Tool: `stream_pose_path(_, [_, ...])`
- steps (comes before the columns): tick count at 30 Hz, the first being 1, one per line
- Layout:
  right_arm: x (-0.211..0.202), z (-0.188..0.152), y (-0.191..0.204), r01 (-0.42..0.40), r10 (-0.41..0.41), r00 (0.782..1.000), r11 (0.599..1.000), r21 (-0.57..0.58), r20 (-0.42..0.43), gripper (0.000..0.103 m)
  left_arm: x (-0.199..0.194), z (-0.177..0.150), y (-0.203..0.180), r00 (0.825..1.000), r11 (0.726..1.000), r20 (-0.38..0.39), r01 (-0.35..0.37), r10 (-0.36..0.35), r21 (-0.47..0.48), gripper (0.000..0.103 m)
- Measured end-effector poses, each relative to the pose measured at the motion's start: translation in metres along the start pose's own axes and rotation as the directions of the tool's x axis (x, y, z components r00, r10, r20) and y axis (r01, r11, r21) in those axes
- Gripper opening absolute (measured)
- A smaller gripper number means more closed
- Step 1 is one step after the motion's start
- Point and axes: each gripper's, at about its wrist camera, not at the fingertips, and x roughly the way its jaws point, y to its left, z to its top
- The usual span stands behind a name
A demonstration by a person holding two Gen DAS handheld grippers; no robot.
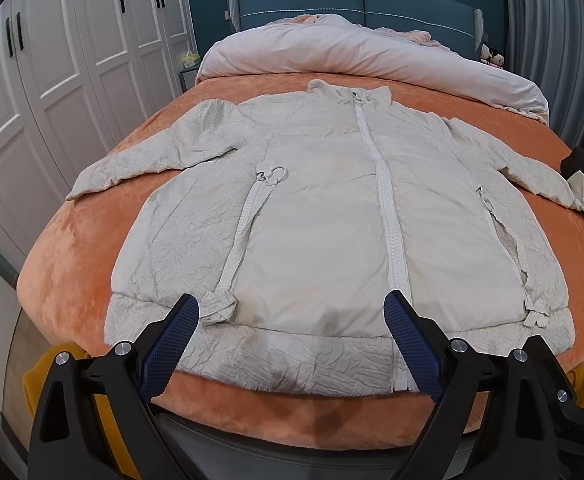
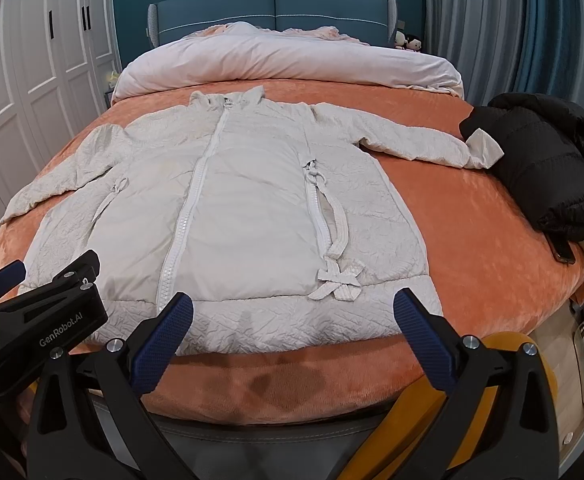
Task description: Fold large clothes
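Note:
A large white zip-up jacket (image 1: 323,208) lies flat and face up on the orange bedspread (image 1: 72,256), collar toward the headboard, both sleeves spread out to the sides. In the right wrist view the same jacket (image 2: 244,208) fills the middle of the bed. My left gripper (image 1: 292,312) hovers open over the hem, left of the centre zip, holding nothing. My right gripper (image 2: 293,308) hovers open over the hem's right half, also empty. The left gripper's body (image 2: 40,320) shows at the lower left of the right wrist view.
A black puffy coat (image 2: 547,168) is heaped on the bed's right edge, touching the jacket's right cuff. A pale rolled duvet (image 2: 284,60) lies across the bed before the blue headboard (image 2: 272,4). White wardrobe doors (image 1: 52,60) stand left, grey curtains (image 2: 511,28) right.

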Motion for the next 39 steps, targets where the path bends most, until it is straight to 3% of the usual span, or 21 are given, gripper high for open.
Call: stream_pose_path(39, [0.0006, -0.0004, -0.002, -0.001, 0.001, 1.0, 1.0, 0.002, -0.003, 0.098, 0.0033, -0.0019, -0.0023, 1.0, 1.0, -0.002, 0.003, -0.003, 0.0, 0.09])
